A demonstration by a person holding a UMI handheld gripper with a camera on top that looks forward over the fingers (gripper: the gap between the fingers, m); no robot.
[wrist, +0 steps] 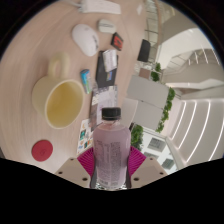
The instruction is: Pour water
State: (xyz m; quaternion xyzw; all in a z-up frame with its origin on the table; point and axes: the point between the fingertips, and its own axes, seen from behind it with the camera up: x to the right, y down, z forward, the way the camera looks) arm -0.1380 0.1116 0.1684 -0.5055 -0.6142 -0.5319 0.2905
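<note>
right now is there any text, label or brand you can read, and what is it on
None can be read.
bottle, held between the tongs: its label is too blurred to read.
yellow cup: no print shows.
red lid: no print shows.
Small items beyond the bottle: any markings are too small to tell.

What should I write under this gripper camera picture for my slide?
Gripper holding a capped water bottle upright, with a yellow mug waiting beyond on the table.

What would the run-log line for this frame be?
fingers: shut on bottle | bottle: capped, upright between the pads | cup: ahead and to one side, apart from bottle | red lid: on table near cup | pour: not begun
</note>
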